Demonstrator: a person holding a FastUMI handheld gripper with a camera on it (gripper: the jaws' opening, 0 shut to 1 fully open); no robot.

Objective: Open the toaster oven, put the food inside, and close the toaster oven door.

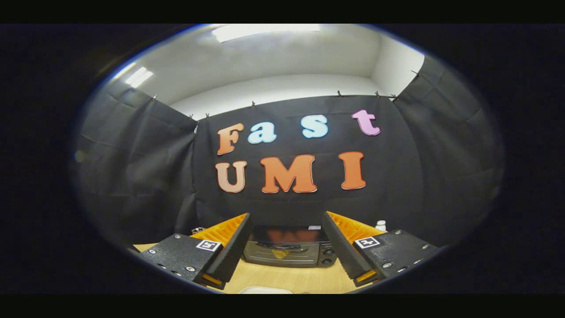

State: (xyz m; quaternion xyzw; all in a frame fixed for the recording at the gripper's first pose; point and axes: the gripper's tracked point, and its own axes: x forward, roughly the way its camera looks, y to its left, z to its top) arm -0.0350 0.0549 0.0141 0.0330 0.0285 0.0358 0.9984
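The gripper (286, 247) is held above the wooden table (291, 278) with its fingers (231, 247) spread wide and nothing pinched. The toaster oven (289, 249), door closed, is seen beyond and between them. A small white bottle (380, 225) stands behind, at its right.

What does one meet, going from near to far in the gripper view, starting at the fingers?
Open black-and-orange gripper → light wooden table → black toaster oven with closed glass door, beyond the fingers and seen between them → black cloth wall.
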